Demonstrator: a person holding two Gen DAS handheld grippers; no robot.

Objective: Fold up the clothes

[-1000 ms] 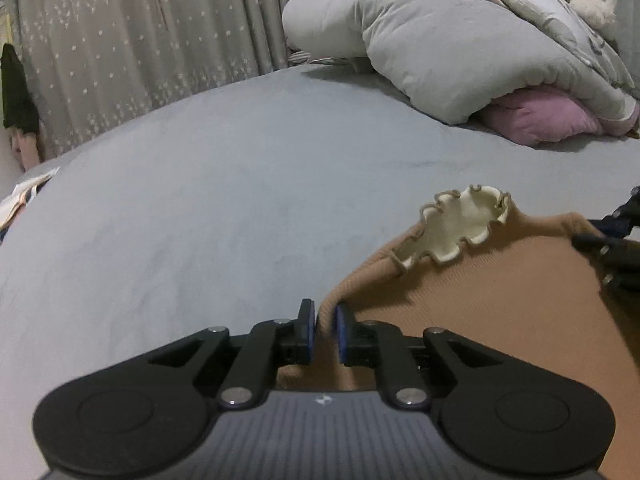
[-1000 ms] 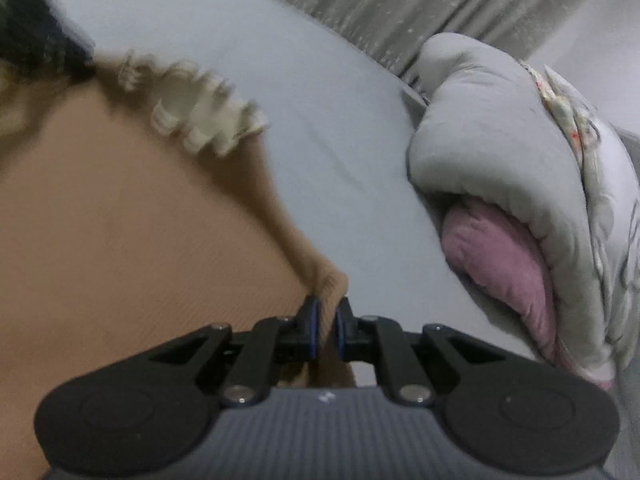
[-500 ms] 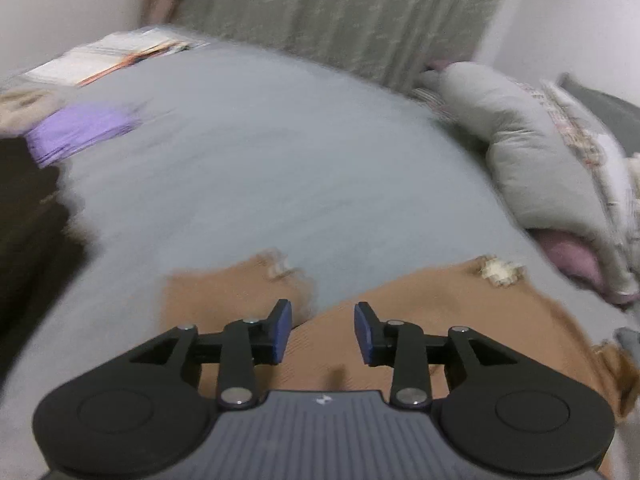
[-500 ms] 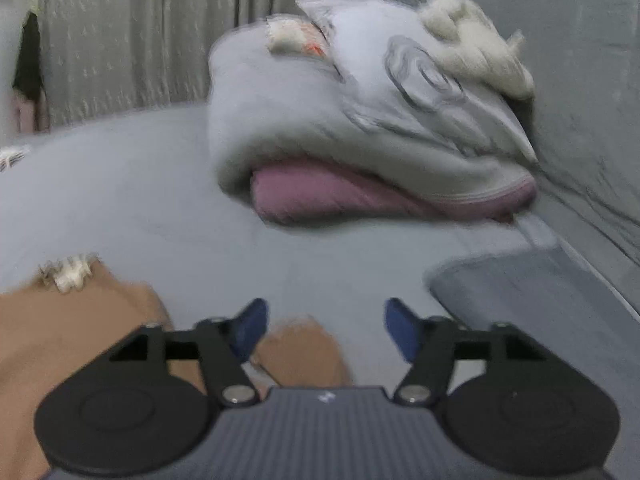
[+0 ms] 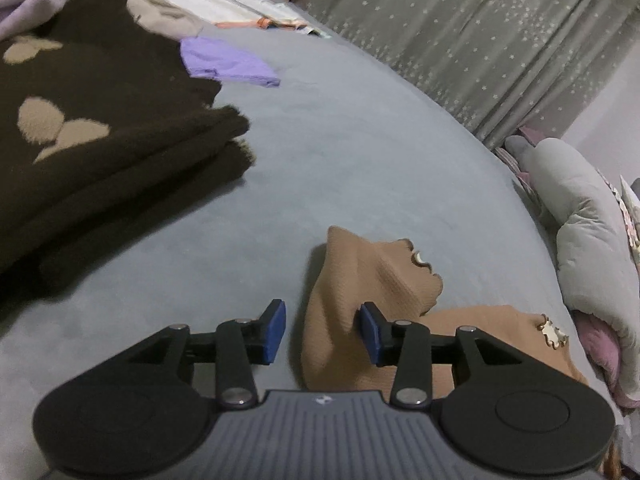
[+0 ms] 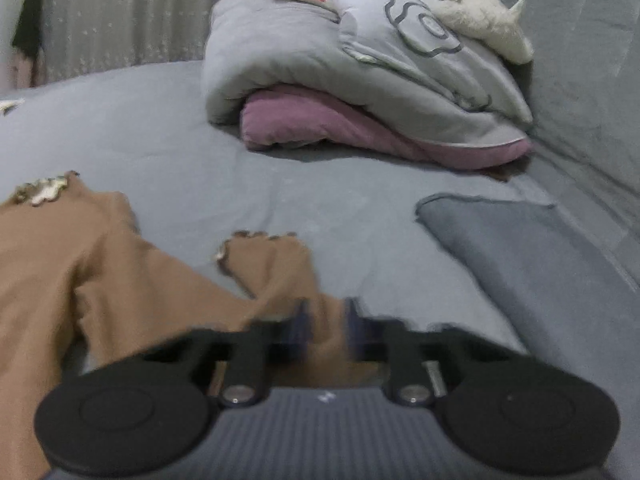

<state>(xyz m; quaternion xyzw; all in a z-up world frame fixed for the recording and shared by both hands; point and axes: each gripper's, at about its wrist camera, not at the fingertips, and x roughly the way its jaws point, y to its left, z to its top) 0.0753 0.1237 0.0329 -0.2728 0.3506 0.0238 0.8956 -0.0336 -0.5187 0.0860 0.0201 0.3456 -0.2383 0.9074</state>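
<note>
Tan ribbed knit, the top lies crumpled on the grey bed, its scalloped cream-edged cuff curled upward. The left tongs stand wide open, blue pads either side of a raised sleeve fold, gripping nothing. The right tongs are motion-blurred, fingers partly apart around the other sleeve; whether they pinch it cannot be told. A fuzzy dark brown sweater with tan blotches sits folded at left, a lilac garment beyond. A puffy grey duvet covers a pink pillow.
</note>
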